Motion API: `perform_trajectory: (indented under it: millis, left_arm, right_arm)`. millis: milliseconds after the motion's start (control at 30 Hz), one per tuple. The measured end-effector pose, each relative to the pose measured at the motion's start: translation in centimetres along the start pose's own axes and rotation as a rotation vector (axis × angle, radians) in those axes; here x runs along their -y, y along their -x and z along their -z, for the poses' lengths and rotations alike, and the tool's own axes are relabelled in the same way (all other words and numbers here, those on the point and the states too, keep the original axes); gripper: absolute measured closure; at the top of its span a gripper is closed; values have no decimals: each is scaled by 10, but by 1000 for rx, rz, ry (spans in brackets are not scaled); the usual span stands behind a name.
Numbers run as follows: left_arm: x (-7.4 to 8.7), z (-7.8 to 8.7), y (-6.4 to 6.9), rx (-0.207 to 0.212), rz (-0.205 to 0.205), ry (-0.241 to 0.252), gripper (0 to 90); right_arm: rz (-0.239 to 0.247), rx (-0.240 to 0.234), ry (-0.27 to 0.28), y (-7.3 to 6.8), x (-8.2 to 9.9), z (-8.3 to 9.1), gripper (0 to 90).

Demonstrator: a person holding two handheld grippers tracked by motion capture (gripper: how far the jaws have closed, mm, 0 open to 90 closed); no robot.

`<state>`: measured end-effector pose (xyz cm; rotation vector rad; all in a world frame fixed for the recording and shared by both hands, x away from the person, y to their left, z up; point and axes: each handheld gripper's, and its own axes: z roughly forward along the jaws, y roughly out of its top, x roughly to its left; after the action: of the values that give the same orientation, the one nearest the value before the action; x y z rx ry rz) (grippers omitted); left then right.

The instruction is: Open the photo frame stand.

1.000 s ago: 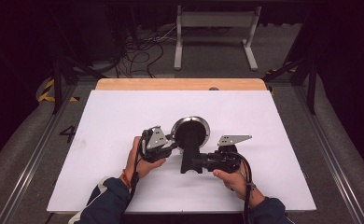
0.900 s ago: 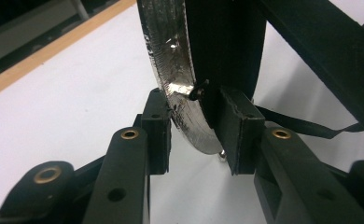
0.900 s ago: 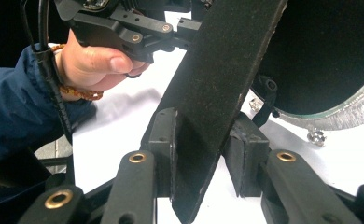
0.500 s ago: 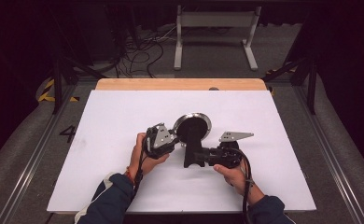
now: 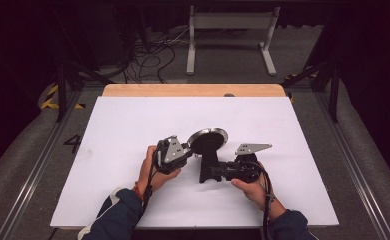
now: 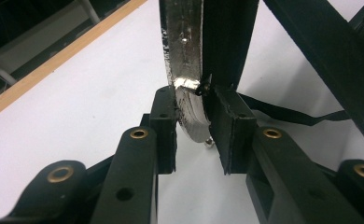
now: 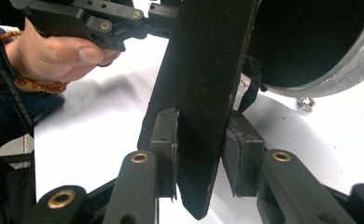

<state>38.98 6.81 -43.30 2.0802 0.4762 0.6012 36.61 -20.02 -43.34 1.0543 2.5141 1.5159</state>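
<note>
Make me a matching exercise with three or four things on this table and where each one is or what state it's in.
Things:
1. left hand-held gripper
2. right hand-held gripper
3. round pan
4. wooden strip

States:
A. along the table's far edge
B. shut on the pan's silver rim
C. raised and tilted between both grippers
D. shut on the flat black handle

Pairs: 1-B, 2-D, 3-C, 4-A

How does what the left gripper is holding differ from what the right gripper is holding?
The left gripper clamps the silvery, curved rim of the round disc; the right gripper clamps the flat black stand. The disc's rim is thin and shiny, while the stand is broad and matte. Shared: both belong to one object, each pinched between black pads above the white table.
</note>
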Motion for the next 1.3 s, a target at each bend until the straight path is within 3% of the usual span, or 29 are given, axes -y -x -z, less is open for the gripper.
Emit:
perform_trajectory:
  millis: [667, 1000, 1300]
  left_arm:
    - [3, 3, 6, 40, -3, -9, 750]
    - [4, 4, 10, 40, -25, -21, 754]
    - [6, 4, 10, 39, -19, -16, 753]
  right_arm:
    - [15, 25, -51, -4, 9, -1, 717]
    - [24, 33, -80, -6, 13, -3, 722]
    - [17, 45, -82, -8, 14, 1, 731]
